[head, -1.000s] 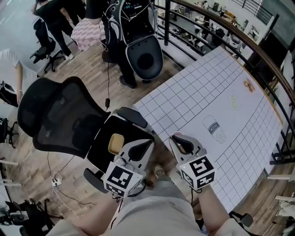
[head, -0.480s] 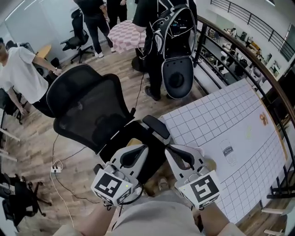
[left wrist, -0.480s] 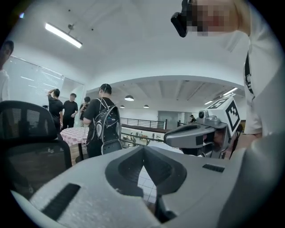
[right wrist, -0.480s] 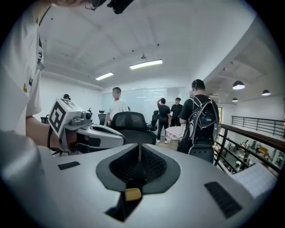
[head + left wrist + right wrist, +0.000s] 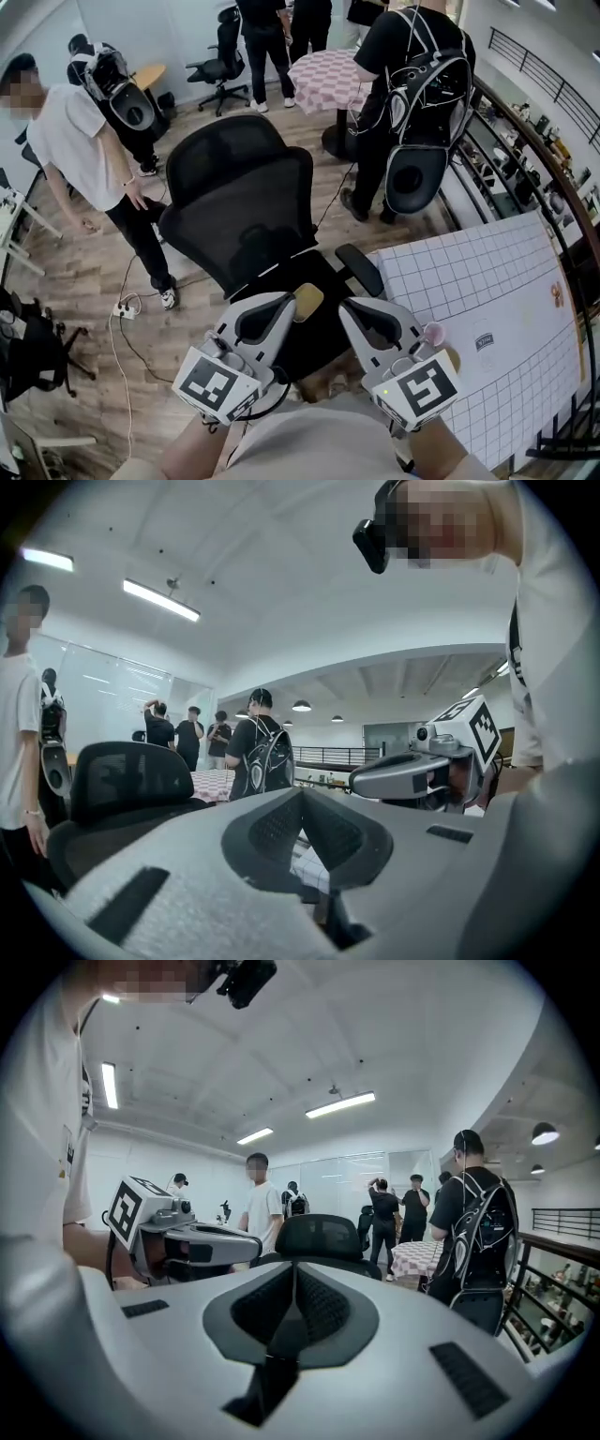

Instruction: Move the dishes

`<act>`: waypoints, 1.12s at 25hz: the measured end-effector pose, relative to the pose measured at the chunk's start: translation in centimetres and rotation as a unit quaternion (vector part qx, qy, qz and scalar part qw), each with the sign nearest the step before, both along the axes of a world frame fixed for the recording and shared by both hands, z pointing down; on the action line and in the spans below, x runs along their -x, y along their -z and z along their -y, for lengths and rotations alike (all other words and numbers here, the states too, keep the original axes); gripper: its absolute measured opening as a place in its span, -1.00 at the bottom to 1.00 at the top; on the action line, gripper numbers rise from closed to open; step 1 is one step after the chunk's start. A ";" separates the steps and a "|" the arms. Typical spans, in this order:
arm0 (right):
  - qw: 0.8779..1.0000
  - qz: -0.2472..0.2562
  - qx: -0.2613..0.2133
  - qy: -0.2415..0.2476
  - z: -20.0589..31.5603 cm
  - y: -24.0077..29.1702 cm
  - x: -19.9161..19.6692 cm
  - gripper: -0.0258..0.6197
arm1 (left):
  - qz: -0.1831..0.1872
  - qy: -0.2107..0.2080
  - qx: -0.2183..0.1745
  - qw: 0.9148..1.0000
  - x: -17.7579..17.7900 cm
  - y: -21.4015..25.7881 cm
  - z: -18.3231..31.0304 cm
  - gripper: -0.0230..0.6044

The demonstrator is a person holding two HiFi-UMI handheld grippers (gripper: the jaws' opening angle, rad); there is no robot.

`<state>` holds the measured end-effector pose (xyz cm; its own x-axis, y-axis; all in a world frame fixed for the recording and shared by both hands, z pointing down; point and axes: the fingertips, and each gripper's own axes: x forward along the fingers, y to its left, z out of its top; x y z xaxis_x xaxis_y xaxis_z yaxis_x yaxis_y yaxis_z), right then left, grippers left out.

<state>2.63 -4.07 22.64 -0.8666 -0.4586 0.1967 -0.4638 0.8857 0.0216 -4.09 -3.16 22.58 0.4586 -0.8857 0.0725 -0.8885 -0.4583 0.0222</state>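
Grey hand-held grippers [image 5: 284, 302] [image 5: 353, 306], black-white marker cubes [image 5: 217, 386]

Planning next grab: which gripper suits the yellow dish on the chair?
Left, likely: the left gripper sits right beside the yellow dish on the chair; the right gripper is slightly farther off. Both are shut, empty.

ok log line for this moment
left gripper: fingers shut, empty | right gripper: fingers shut, empty | yellow square dish: on black mesh office chair seat, not held
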 end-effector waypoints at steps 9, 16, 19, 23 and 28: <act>0.999 0.016 -0.003 0.037 -0.3 1.6 3.1 -0.85 | 0.008 0.055 -0.014 0.998 4.0 1.7 -2.4 -0.88; 0.998 -0.025 0.012 0.054 -0.7 0.3 5.0 -0.85 | 0.018 0.045 0.016 0.999 4.4 1.7 -3.5 -0.88; 0.998 -0.035 0.020 0.057 -0.5 0.7 5.4 -0.85 | 0.006 0.042 0.023 0.999 4.6 2.7 -3.1 -0.88; 0.997 -0.036 0.032 0.052 0.5 -0.2 4.7 -0.85 | 0.025 0.053 0.012 0.998 4.7 2.0 -2.0 -0.88; 0.997 -0.039 0.043 0.041 1.4 -1.6 5.3 -0.85 | 0.015 0.059 0.035 0.998 5.5 0.7 -1.7 -0.88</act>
